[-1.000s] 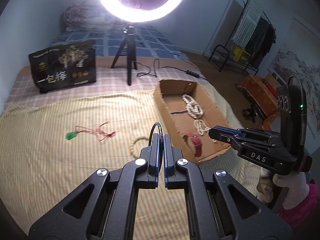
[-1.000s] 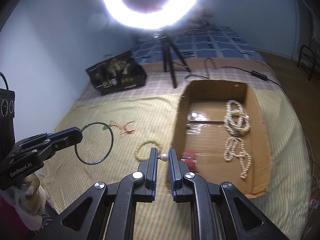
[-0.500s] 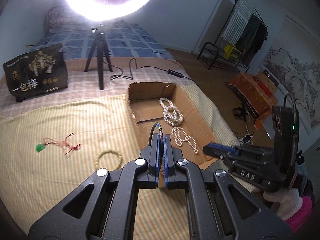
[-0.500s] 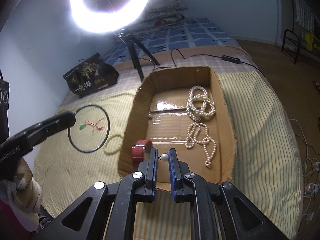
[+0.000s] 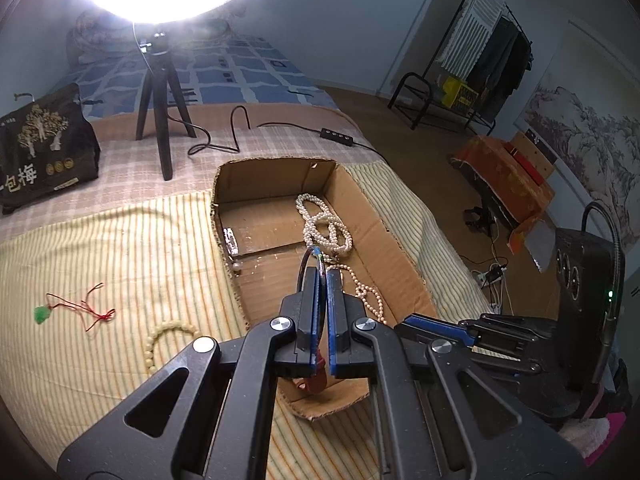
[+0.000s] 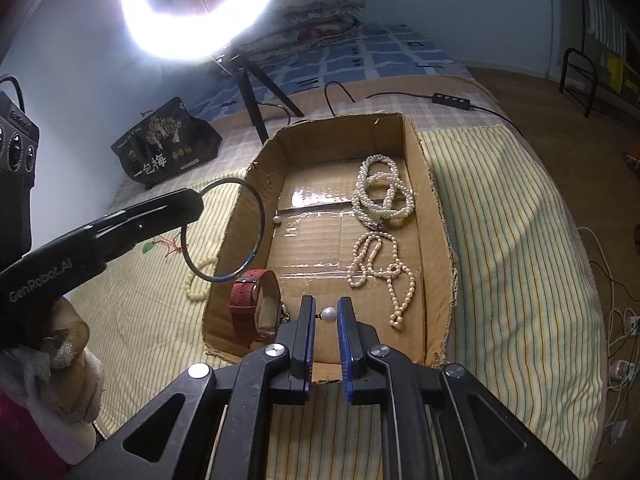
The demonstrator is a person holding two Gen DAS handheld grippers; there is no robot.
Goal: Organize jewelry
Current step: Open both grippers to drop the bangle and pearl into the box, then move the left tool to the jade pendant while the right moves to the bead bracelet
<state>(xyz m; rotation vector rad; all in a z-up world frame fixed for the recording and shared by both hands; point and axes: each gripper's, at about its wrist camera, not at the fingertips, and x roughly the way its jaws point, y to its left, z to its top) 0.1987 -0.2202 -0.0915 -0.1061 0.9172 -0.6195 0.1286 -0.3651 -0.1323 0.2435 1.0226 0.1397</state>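
A cardboard box (image 6: pixel 434 208) lies on the bed and holds pearl necklaces (image 6: pixel 382 196), a red strap watch (image 6: pixel 250 304) and a pearl pin (image 6: pixel 276 219). My left gripper (image 5: pixel 321 276) is shut on a thin dark bangle (image 6: pixel 260 216), held above the box's left wall. My right gripper (image 6: pixel 326 312) is shut on a pearl earring (image 6: pixel 329 315) above the box's near end. The box (image 5: pixel 396 240) and necklaces (image 5: pixel 328 232) also show in the left wrist view. A bead bracelet (image 5: pixel 154 340) and a green pendant on red cord (image 5: pixel 42 314) lie on the striped cloth.
A ring light on a tripod (image 5: pixel 160 120) stands behind the box, its cable (image 5: pixel 280 128) running right. A black bag (image 5: pixel 44 152) sits at the back left. The bed's edge drops off at the right, with a clothes rack (image 5: pixel 480 60) beyond.
Both grippers have moved right and forward toward the box. The bangle has gone from over the striped cloth to the box's left wall. The pearl earring now hangs over the box's near end.
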